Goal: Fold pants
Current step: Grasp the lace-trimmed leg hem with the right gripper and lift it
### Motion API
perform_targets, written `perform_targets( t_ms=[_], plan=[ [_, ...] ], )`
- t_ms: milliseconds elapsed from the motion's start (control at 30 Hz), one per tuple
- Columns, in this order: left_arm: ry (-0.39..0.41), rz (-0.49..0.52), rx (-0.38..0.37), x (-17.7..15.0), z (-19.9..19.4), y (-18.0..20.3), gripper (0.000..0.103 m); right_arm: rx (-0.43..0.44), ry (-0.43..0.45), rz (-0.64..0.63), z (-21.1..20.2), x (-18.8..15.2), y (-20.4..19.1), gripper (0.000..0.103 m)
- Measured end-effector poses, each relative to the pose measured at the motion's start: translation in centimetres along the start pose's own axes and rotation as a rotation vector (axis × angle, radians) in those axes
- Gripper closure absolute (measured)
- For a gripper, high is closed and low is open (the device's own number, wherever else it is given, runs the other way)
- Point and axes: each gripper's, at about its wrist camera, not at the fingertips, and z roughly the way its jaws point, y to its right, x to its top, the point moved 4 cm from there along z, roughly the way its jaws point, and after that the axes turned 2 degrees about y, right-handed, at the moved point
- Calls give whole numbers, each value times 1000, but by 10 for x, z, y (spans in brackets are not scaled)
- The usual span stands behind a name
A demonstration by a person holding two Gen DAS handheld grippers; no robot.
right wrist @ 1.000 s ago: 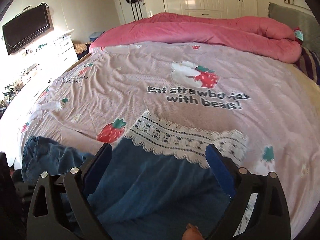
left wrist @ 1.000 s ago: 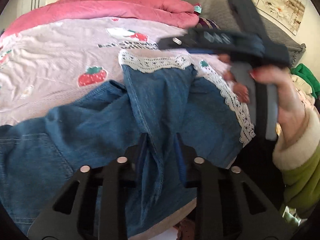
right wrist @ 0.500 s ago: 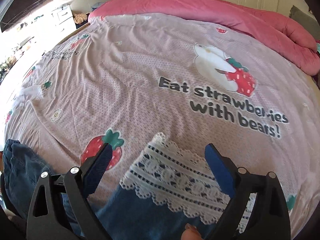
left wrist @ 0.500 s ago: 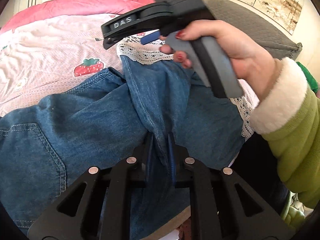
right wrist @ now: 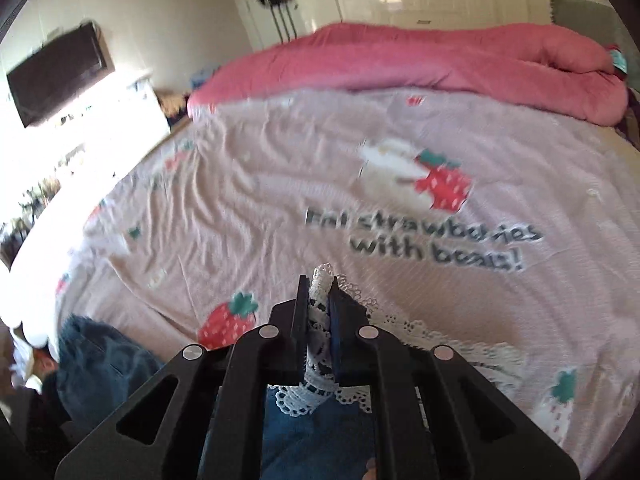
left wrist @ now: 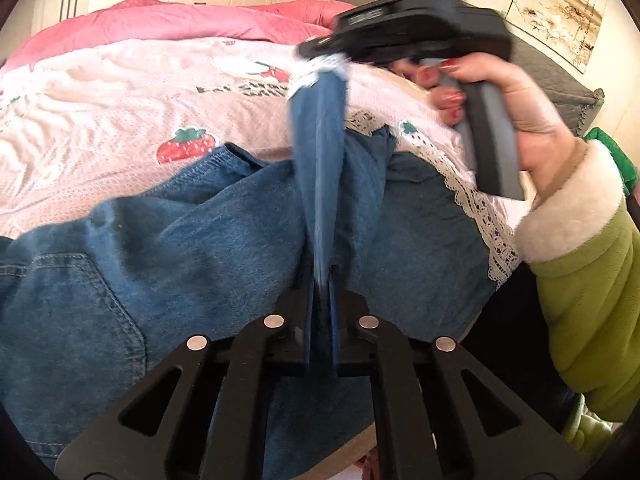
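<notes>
Blue denim pants (left wrist: 168, 264) with white lace hems (left wrist: 476, 208) lie on the near edge of the bed. My left gripper (left wrist: 322, 292) is shut on a ridge of denim along one leg. My right gripper (right wrist: 319, 300) is shut on the lace hem (right wrist: 318, 312) of that leg and holds it lifted above the bed. In the left wrist view the right gripper (left wrist: 320, 60) pulls the leg (left wrist: 320, 168) taut up and away. The waist part (right wrist: 96, 356) shows at the lower left of the right wrist view.
The bed has a pink strawberry-print sheet (right wrist: 280, 184) with a rolled pink quilt (right wrist: 440, 56) at its far side. A TV (right wrist: 56, 80) and a cluttered shelf stand to the left. A grey headboard (left wrist: 560, 80) is at the right.
My right gripper was open over the lace hem; it has shut on it and lifted it. My left gripper stays shut on the denim, and the leg is now stretched between both.
</notes>
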Motion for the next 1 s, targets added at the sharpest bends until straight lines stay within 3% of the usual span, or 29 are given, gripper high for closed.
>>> perform_targets(
  t_ms=[300,500,567,667,733,833,1000],
  plan=[
    [64,34,-9,12,-18,12,103,87,185,103,-89,0,25,95],
    [124,48,52,24,-34,14,103,46,143,19,-84,30,3,95],
    [143,33,75,27,-40,11,103,78,144,1,-88,37,-7,95],
    [192,37,86,32,-59,10,103,135,213,-22,-117,34,-18,95],
    [210,74,105,31,-66,12,103,129,242,-9,-137,15,-10,95],
    [196,85,85,24,-67,14,103,64,208,39,-155,-36,19,95],
    [95,134,17,3,-41,33,103,-60,43,166,-163,-140,72,95]
  ],
)
